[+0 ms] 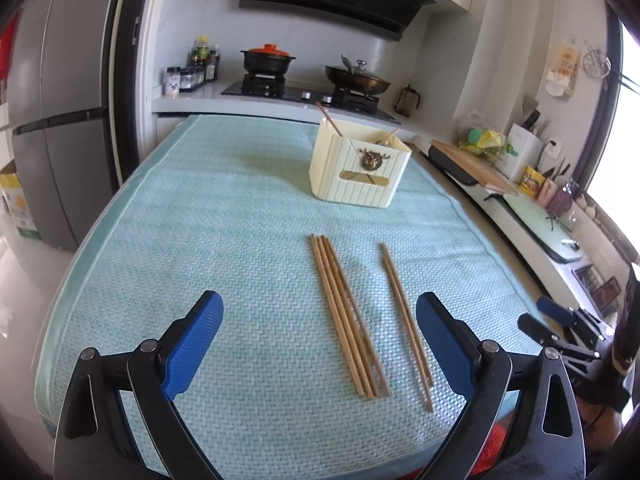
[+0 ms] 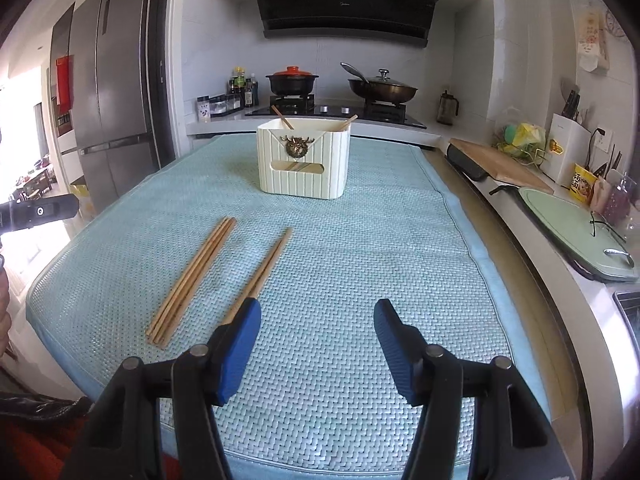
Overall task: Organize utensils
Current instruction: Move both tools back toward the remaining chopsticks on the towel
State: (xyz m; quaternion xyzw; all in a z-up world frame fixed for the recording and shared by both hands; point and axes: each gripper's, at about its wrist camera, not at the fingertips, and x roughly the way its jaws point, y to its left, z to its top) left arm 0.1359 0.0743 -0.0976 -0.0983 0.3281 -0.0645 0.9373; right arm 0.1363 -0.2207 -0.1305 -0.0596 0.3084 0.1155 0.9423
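Chopsticks lie in two groups on the mat, both tongs released and holding nothing.

Bundle of four chopsticks (image 1: 348,316) lies side by side on the light blue woven mat (image 1: 240,208), and a pair of chopsticks (image 1: 406,324) lies just beside it, apart from the bundle. Further back on the same mat stands the cream holder box (image 1: 358,168), upright, with two chopsticks inside it (image 1: 330,120) leaning out over its rim. The left tongs (image 1: 320,344) hover above the near part of the mat with blue fingers (image 1: 196,340) spread wide, the two groups lying between them in this view. The right tongs (image 2: 318,344) are also spread, near the pair. Behind the mat the counter (image 2: 224,120) carries a stove with a black pot (image 2: 292,80) and a wok (image 2: 382,90).
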